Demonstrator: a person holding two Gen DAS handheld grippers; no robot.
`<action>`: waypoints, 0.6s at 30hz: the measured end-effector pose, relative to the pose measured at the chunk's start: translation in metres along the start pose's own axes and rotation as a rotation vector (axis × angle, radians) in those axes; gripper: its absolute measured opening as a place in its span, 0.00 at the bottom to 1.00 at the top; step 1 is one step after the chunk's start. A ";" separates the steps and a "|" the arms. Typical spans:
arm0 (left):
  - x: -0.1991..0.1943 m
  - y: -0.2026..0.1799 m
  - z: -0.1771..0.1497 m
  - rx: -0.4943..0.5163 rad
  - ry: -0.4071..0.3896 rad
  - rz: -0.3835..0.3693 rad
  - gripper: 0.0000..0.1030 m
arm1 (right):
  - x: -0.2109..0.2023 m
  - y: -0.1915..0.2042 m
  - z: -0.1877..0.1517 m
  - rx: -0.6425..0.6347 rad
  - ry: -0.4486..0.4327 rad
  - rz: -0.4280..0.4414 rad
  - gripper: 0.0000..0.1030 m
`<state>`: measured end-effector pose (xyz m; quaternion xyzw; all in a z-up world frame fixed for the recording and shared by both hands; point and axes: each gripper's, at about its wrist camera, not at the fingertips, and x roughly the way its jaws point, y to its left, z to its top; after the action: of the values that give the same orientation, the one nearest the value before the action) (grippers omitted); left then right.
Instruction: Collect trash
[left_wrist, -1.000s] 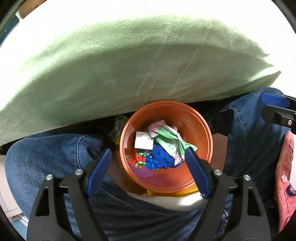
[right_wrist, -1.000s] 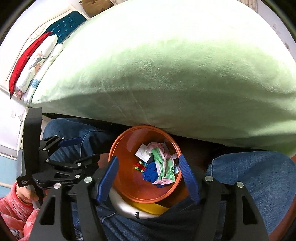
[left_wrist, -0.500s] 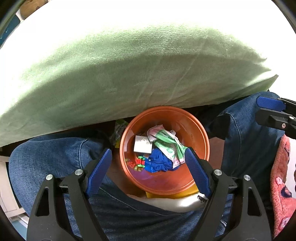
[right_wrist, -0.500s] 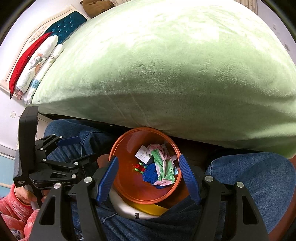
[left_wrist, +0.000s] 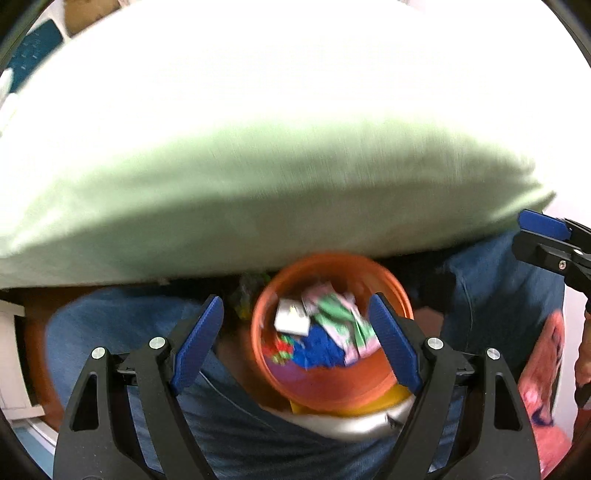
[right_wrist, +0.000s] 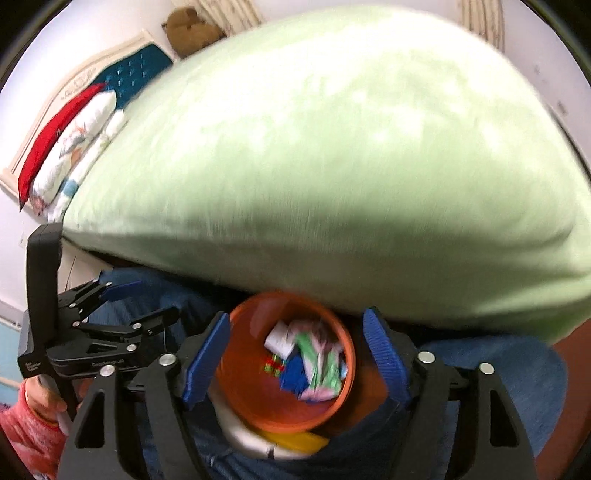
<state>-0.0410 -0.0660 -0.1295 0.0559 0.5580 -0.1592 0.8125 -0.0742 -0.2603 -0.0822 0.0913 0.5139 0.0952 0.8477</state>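
1. We looked down along both hand-held grippers at an orange bowl (left_wrist: 328, 384) sitting between a person's knees, clad in blue jeans (left_wrist: 122, 332), just below the edge of a bed with a pale green cover (left_wrist: 258, 177).

2. The trash (left_wrist: 325, 328) lay inside the bowl: a small white card, green and pink wrappers, a crumpled blue piece and tiny red and green bits. All of it was blurred in both views.

3. Our left hand-held gripper (left_wrist: 295, 341) hung above the bowl with its blue pads spread wide and nothing between them.

4. Our right hand-held gripper (right_wrist: 295, 360) also hung over the bowl. Its jaws had just been opening and now stood spread, with nothing pinched; the bowl merely showed through the gap.

5. Compared with a second earlier, the bowl looked smaller and sat lower in both views, and more of the bed showed above it. We judged that both hand-held grippers had lifted away from the bowl.

6. The bowl's contents looked the same as before, so nothing seemed to have been added or removed in that second.

7. We took this to mean that a drop into the bowl was finished and both hand-held grippers were free for the next piece.

8. No loose trash showed on the green cover in either view, so we could not tell what was left to collect.
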 end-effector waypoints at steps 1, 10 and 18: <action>-0.007 0.001 0.007 -0.004 -0.030 0.021 0.77 | -0.007 0.002 0.006 -0.003 -0.042 -0.011 0.74; -0.087 0.002 0.067 -0.066 -0.387 0.171 0.77 | -0.061 0.021 0.060 -0.021 -0.411 -0.080 0.83; -0.145 -0.009 0.093 -0.109 -0.608 0.199 0.84 | -0.091 0.034 0.092 -0.048 -0.572 -0.108 0.85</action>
<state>-0.0088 -0.0713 0.0398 0.0165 0.2893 -0.0584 0.9553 -0.0362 -0.2558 0.0462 0.0671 0.2560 0.0326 0.9638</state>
